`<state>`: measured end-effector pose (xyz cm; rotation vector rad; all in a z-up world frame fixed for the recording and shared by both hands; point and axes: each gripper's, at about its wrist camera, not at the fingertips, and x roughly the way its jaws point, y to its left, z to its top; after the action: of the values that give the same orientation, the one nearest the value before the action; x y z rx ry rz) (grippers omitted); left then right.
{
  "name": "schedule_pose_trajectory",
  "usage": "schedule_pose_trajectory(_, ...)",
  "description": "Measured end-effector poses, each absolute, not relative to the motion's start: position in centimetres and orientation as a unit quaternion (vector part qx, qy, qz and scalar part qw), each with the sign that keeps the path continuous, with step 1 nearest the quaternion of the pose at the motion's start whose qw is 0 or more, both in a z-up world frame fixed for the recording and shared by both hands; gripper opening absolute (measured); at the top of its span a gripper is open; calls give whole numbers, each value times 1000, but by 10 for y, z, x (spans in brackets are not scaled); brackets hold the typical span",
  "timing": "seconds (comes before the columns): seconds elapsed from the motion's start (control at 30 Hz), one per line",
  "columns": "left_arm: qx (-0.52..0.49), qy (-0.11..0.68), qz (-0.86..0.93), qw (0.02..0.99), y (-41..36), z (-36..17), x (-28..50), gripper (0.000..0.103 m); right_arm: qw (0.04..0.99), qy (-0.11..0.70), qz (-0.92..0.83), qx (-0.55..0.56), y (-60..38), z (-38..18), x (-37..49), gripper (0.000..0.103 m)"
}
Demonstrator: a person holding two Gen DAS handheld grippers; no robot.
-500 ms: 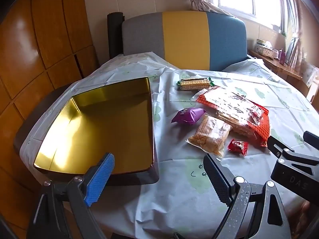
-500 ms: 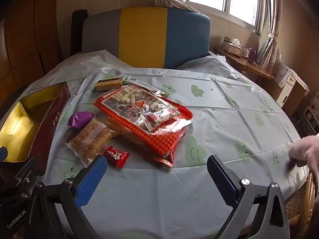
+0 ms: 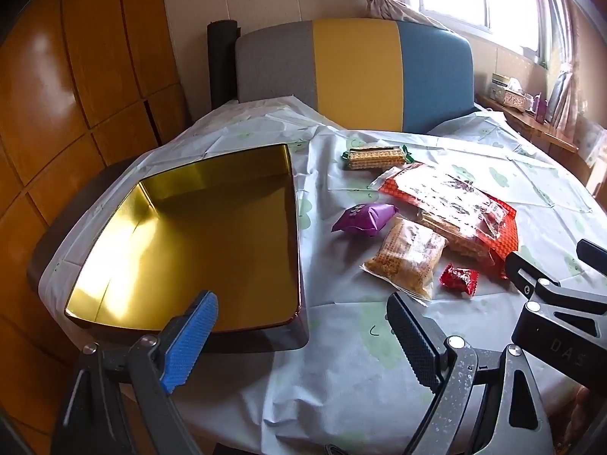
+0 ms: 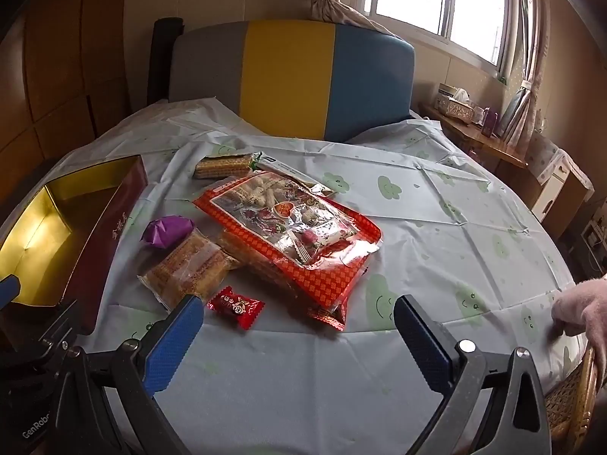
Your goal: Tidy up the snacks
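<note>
An open tin box point(image 3: 189, 242) with a gold inside and dark red outer wall point(image 4: 110, 235) stands at the table's left. Right of it lie the snacks: a biscuit pack point(image 3: 375, 157) point(image 4: 225, 167), a big red peanut bag point(image 3: 451, 201) point(image 4: 296, 235), a purple packet point(image 3: 364, 218) point(image 4: 167, 231), a clear pack of golden cakes point(image 3: 408, 258) point(image 4: 186, 269) and a small red candy point(image 3: 459, 278) point(image 4: 235, 305). My left gripper point(image 3: 303, 314) hangs open near the box's near right corner. My right gripper point(image 4: 299, 318) is open just short of the red candy. Neither holds anything.
A white cloth with green smileys point(image 4: 436, 227) covers the round table. A grey, yellow and blue chair back point(image 4: 292, 76) stands behind it. A wooden wall point(image 3: 57, 94) is at the left, a side shelf point(image 4: 478, 129) under the window. A person's hand point(image 4: 584, 311) rests at the right edge.
</note>
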<state>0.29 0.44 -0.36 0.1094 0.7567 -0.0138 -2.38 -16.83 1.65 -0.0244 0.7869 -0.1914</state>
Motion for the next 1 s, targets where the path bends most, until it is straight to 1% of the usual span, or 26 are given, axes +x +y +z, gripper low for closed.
schedule_pose_trajectory(1.0,58,372,-11,926,1,-3,2,91,923,373,-94,-7,-176,26,-20,102)
